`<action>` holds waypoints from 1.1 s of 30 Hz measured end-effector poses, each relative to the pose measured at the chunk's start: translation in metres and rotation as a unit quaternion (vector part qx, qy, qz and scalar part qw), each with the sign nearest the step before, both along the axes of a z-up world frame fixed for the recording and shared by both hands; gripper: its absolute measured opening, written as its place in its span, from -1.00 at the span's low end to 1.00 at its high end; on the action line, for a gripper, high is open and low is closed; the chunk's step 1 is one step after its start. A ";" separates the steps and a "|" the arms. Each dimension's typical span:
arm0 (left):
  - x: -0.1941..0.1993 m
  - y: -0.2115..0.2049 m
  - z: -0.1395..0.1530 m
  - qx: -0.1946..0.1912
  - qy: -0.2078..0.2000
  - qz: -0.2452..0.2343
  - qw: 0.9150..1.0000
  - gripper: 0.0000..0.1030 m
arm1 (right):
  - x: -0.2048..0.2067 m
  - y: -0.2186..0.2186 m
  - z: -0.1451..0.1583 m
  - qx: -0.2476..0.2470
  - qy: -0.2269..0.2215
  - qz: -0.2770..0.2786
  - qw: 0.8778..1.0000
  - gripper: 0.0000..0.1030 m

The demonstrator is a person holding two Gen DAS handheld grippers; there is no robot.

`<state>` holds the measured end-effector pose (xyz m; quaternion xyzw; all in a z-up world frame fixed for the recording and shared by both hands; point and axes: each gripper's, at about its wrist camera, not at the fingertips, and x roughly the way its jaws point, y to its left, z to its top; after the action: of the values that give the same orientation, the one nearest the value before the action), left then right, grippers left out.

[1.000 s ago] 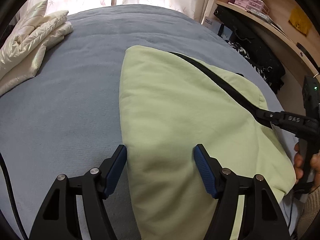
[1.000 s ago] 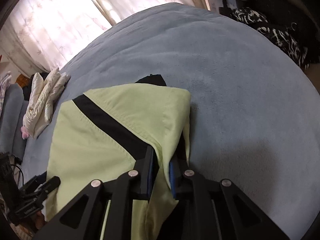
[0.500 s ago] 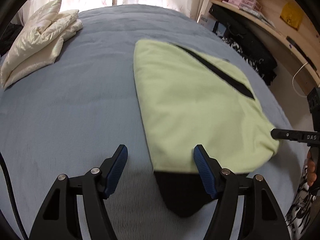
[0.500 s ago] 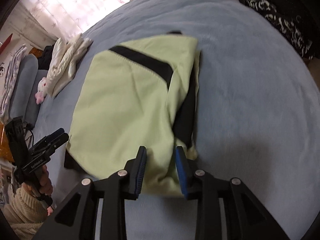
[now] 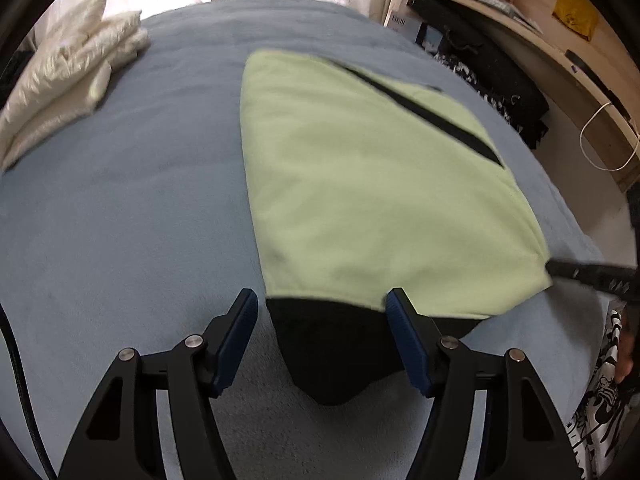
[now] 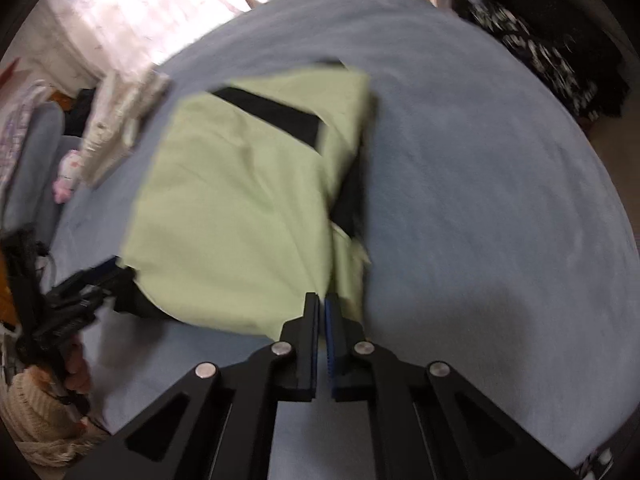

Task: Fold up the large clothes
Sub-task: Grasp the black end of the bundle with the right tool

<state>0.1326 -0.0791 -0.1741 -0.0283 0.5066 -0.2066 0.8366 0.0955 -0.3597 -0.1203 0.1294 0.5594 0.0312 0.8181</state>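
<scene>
A light green garment (image 5: 380,200) with a black stripe lies folded flat on the blue-grey bed (image 5: 120,200); a black part of it sticks out at its near edge. My left gripper (image 5: 320,296) hovers open over that black part, and its pads touch nothing. My right gripper (image 6: 322,300) is shut, with its tips at the near edge of the green garment (image 6: 240,220) and no cloth showing between the pads. In the left wrist view the right gripper (image 5: 580,272) reaches the garment's right corner. The left gripper (image 6: 92,280) shows at the garment's left corner in the right wrist view.
A folded cream padded garment (image 5: 68,80) lies at the bed's far left, with a pink plush toy (image 6: 66,176) near it. Dark and patterned clothes (image 5: 500,92) hang under a wooden shelf (image 5: 560,40) on the right. A person's hand in a cream sleeve (image 6: 36,408) holds the left gripper.
Both grippers drew back toward the garment's near edge. The right jaws let go of the green cloth, opened a little, then closed. The black part came into view under the left gripper.
</scene>
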 end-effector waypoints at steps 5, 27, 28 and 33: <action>-0.003 0.001 0.005 0.001 -0.005 -0.004 1.000 0.26 | -0.002 -0.006 0.001 0.015 0.010 -0.029 0.999 -1.00; 0.075 -0.015 0.009 0.010 -0.035 0.067 0.997 0.26 | 0.143 0.054 -0.011 0.043 -0.112 -0.050 0.991 -0.98; 0.074 -0.013 0.005 0.004 -0.035 0.068 0.997 0.28 | 0.141 0.044 -0.011 0.001 -0.125 -0.061 0.990 -0.98; 0.076 -0.004 -0.005 -0.036 -0.021 0.074 0.996 0.32 | 0.129 -0.001 -0.012 0.009 -0.141 -0.106 0.984 -1.00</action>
<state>0.2084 -0.0836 -0.1794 -0.0914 0.4777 -0.1622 0.8586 0.2242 -0.3606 -0.1323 0.1902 0.4215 -0.0327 0.8861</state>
